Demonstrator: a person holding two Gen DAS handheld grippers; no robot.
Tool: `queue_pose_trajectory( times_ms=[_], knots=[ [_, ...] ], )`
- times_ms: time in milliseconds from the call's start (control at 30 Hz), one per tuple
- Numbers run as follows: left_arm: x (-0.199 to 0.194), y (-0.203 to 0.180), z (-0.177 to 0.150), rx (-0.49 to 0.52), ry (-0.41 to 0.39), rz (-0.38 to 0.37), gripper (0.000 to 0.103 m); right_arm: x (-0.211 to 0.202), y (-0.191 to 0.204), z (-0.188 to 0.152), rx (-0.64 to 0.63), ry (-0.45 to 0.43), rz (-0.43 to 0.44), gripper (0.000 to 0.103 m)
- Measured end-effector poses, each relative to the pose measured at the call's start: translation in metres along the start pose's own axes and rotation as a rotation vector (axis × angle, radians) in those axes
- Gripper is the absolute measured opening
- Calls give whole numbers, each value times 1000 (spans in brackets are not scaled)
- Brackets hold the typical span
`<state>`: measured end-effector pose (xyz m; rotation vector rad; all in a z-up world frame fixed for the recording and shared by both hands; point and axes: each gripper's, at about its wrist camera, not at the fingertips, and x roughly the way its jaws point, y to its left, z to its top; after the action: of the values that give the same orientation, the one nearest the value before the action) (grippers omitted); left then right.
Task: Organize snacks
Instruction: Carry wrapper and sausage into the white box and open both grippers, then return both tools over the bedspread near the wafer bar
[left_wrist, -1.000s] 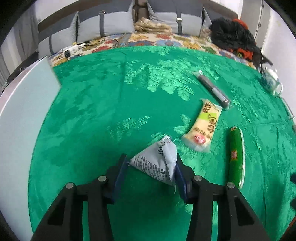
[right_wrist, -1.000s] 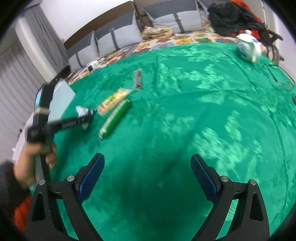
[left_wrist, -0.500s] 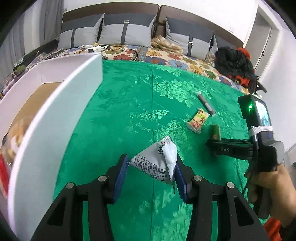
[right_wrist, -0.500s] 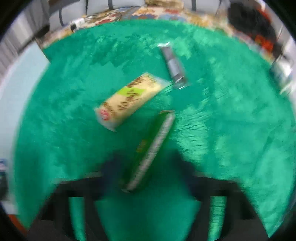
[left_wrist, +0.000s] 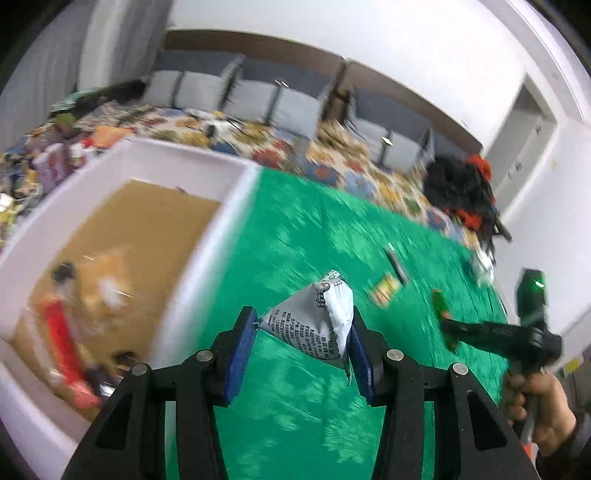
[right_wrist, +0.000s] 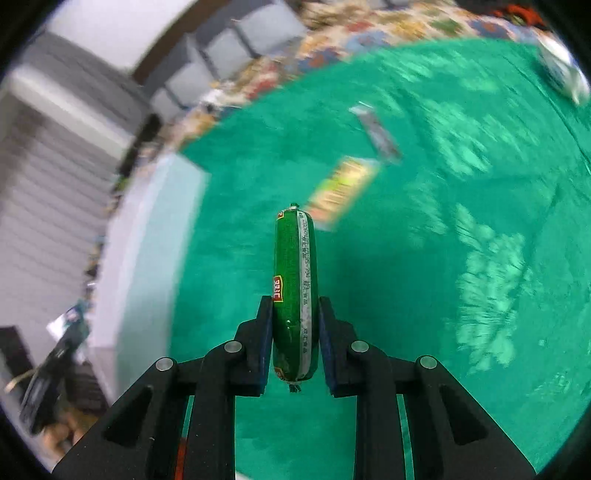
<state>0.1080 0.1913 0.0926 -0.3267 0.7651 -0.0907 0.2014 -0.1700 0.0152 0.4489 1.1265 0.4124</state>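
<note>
Carrying step. Left gripper (left_wrist: 301, 350) clamped on grey triangular snack pouch (left_wrist: 314, 325), white storage box (left_wrist: 207, 236) at ten o'clock. Right gripper (right_wrist: 294, 341) just closed on green sausage stick (right_wrist: 294, 288). Next: release over box.

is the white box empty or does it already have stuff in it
Not empty: the white box shows blurred red and orange packets on its brown floor; what they are cannot be told.
</note>
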Motion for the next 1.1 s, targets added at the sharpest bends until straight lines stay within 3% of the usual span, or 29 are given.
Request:
queue_pose_trajectory(
  times_ms=[133,333,533,600,633,667,700,867,967,1033,1100],
  knots=[
    [-33,55,19,-7,-51,133,47,-14,84,2,-118,-17,143,24],
    [-55,138,14,-92,-31,283,47,5,219,-10,-324,50,328,24],
    [-49,175,-8,-132,4,339,48,55,300,-38,-440,117,364,24],
    [-41,178,-11,-135,-2,375,52,77,314,-48,-456,149,380,30],
    [-36,181,-12,-140,-3,395,67,88,317,-54,-464,169,383,34],
    [-32,186,-13,-146,4,417,87,97,318,-57,-462,184,382,55],
    [-29,190,-16,-153,5,446,91,105,315,-60,-447,187,380,62],
    [-31,197,-38,-175,2,467,92,94,267,-57,-434,80,303,63],
    [-38,189,-49,-167,-10,445,92,82,202,-56,-478,-23,135,70],
    [-46,176,-56,-151,-30,420,92,79,142,-63,-519,-90,-68,70],
    [-49,161,-62,-135,-37,379,92,72,73,-70,-513,-102,-246,70]
  ],
)
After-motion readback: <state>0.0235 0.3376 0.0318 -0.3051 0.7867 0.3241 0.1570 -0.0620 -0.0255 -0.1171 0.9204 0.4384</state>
